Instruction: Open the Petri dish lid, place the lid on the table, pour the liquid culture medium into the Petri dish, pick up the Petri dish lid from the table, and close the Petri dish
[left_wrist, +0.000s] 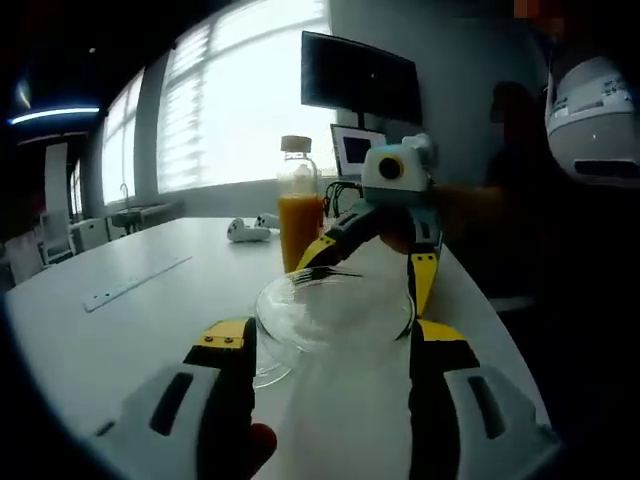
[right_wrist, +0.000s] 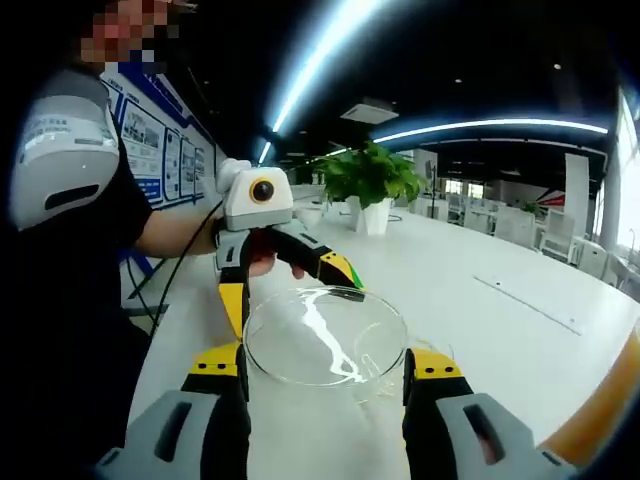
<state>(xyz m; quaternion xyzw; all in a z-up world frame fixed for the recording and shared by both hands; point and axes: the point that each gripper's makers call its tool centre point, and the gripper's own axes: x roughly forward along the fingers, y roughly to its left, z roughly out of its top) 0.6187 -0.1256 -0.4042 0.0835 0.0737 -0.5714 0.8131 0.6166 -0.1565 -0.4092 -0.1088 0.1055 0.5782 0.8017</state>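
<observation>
Petri dish (left_wrist: 335, 310) sits between the jaws of the left gripper (left_wrist: 335, 345), which hold its sides just above the white table (left_wrist: 120, 320). The right gripper (right_wrist: 325, 370) is closed on the clear lid (right_wrist: 325, 335), so lifting it off looks like the step now. Next, the lid should go down flat on the table, away from the orange bottle (left_wrist: 299, 205).

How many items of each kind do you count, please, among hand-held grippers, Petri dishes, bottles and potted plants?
Hand-held grippers: 2 (left hand-held gripper, right hand-held gripper)
Petri dish: 1
Bottle of orange liquid: 1
Potted plant: 1
Total: 5
</observation>
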